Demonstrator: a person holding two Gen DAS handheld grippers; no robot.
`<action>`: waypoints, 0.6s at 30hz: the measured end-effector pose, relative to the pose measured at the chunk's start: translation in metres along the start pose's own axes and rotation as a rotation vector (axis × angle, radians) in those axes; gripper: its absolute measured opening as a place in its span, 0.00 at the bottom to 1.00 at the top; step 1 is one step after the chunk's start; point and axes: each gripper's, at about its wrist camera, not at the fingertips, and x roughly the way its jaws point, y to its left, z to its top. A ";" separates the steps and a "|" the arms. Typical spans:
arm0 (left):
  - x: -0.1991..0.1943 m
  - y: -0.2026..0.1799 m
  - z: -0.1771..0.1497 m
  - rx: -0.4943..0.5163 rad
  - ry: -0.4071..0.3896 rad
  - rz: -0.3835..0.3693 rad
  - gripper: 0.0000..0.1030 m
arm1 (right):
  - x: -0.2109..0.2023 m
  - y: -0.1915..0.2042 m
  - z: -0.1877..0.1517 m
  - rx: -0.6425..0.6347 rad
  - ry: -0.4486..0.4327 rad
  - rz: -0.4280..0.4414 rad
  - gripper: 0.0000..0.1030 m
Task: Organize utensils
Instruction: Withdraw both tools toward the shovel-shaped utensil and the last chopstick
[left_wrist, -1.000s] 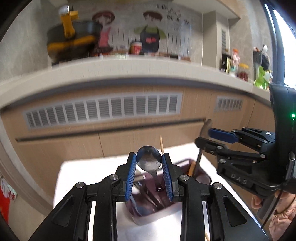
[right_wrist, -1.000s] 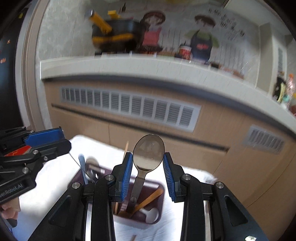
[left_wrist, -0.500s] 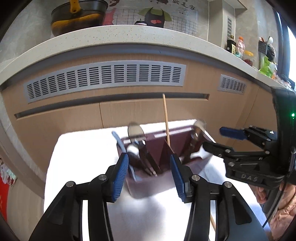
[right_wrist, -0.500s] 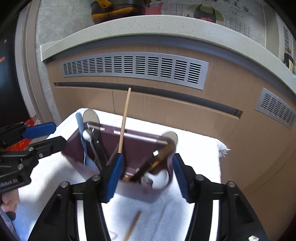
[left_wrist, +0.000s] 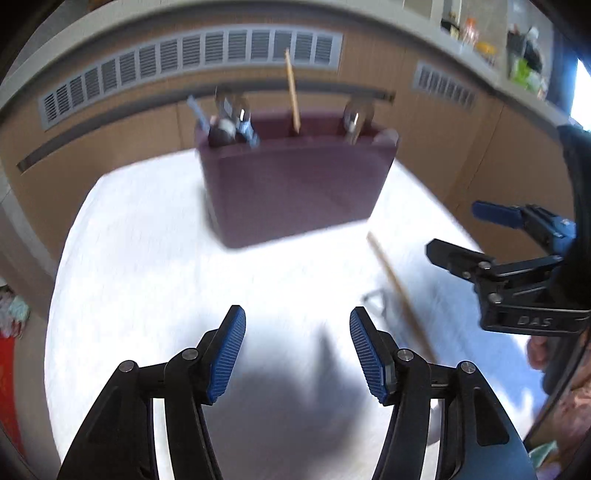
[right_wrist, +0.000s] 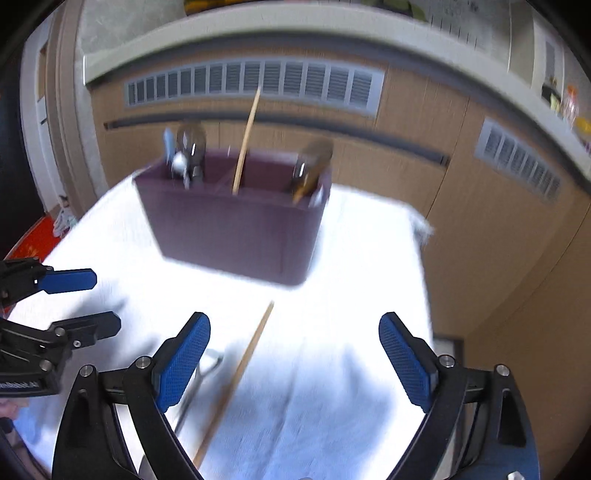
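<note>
Your right hand-held gripper (left_wrist: 465, 236), marked "DAS", and left hand-held gripper (left_wrist: 297, 350) now gape empty, pulled back from the maroon caddy (left_wrist: 295, 184).

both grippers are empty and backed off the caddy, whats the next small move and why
Probably lower the right gripper onto the loose chopstick lying on the white cloth. Its jaws are open with the stick lying between them, and its mate already stands in the maroon caddy. The left gripper is open over bare cloth.
</note>
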 end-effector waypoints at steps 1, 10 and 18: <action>0.003 0.001 -0.005 -0.004 0.018 0.031 0.58 | 0.005 0.001 -0.007 0.014 0.029 0.015 0.88; 0.006 0.017 -0.021 -0.081 0.077 0.081 0.58 | 0.029 0.020 -0.037 0.057 0.167 0.090 0.44; 0.004 0.010 -0.016 -0.060 0.067 0.072 0.60 | 0.023 0.024 -0.052 0.030 0.184 0.100 0.20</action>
